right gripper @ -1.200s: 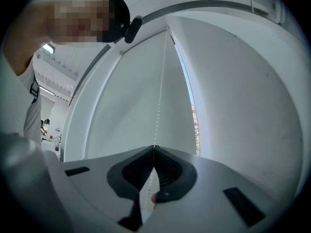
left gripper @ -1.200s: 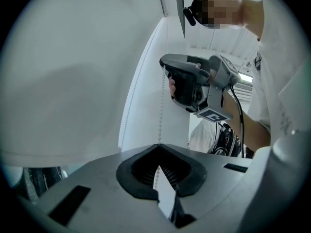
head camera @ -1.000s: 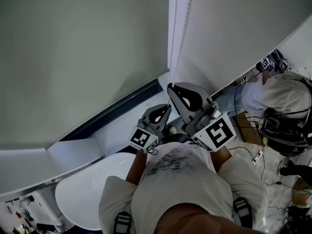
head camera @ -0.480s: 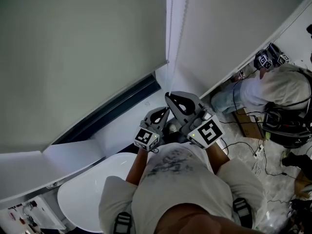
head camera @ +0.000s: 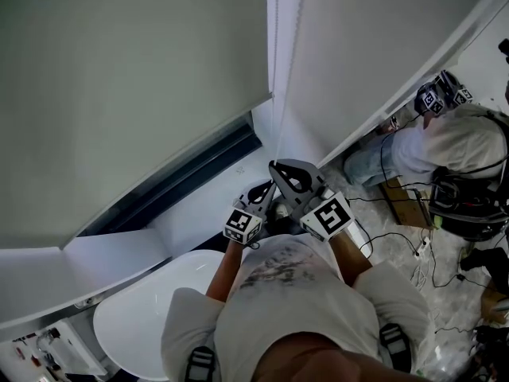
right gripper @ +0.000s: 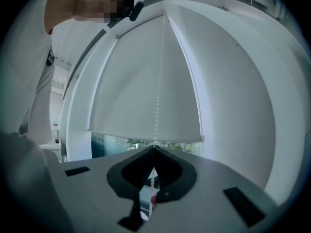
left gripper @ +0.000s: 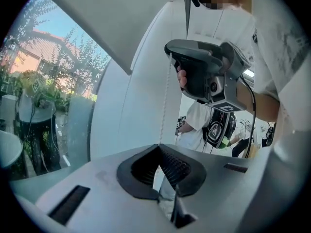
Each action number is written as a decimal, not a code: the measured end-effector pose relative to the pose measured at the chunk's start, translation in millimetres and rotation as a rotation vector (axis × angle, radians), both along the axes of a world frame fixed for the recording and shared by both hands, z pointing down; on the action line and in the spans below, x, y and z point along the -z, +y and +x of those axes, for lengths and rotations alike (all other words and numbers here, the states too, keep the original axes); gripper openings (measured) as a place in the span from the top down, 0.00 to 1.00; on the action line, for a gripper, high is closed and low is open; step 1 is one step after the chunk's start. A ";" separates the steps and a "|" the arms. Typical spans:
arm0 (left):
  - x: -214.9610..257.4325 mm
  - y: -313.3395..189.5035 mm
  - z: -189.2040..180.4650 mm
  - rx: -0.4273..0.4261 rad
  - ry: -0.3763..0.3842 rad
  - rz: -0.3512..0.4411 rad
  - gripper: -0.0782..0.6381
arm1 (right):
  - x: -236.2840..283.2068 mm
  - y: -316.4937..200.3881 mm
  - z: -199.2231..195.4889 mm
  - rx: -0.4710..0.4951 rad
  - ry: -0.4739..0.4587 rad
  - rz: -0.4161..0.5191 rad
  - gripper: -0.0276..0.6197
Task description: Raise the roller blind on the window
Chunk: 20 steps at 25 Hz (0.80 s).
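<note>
The grey roller blind [head camera: 119,78] covers most of the window, with a dark strip of glass [head camera: 183,177] showing under its bottom edge. Its white bead chain [head camera: 278,62] hangs beside the blind's right edge. My right gripper [head camera: 276,165] is shut on the bead chain [right gripper: 157,101], which runs straight down into its closed tips [right gripper: 154,147]. Just below and to the left, my left gripper [head camera: 269,185] has its jaws together. The chain [left gripper: 165,101] drops from the right gripper [left gripper: 171,50] to the left gripper's tips [left gripper: 158,146]. Both are held near my chest.
A white sill [head camera: 199,213] runs under the window, and a white wall [head camera: 374,46] stands to its right. A white round tabletop [head camera: 151,317] is at the lower left. Another person in white [head camera: 461,150] crouches at the right among cables [head camera: 398,241] on the floor.
My right gripper has come down and a little left with the chain, closing on the left gripper. The blind's bottom edge sits higher and more glass shows.
</note>
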<state>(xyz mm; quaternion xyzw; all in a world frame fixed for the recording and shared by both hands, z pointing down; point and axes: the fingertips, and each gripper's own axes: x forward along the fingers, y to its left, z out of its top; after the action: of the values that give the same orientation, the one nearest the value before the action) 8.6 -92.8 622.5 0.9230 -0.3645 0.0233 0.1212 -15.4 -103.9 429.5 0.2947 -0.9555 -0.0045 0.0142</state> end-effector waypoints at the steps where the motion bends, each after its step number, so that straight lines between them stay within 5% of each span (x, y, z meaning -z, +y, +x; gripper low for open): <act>1: -3.8 0.8 0.9 -0.003 -0.007 -0.005 0.88 | -4.7 1.4 0.8 0.000 0.008 -0.007 0.86; 11: -3.5 8.5 -6.7 0.012 -0.069 -0.042 0.88 | -10.3 8.5 2.7 0.003 0.046 0.019 0.86; 20: 127.7 9.2 -27.9 0.000 0.010 0.072 0.79 | -7.2 0.8 6.3 -0.013 0.062 0.021 0.86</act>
<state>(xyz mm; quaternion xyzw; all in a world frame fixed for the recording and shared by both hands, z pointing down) -19.3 -83.7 494.8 0.9269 -0.3644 0.0057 0.0898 -9.1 -103.1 436.7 0.3007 -0.9526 -0.0234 0.0406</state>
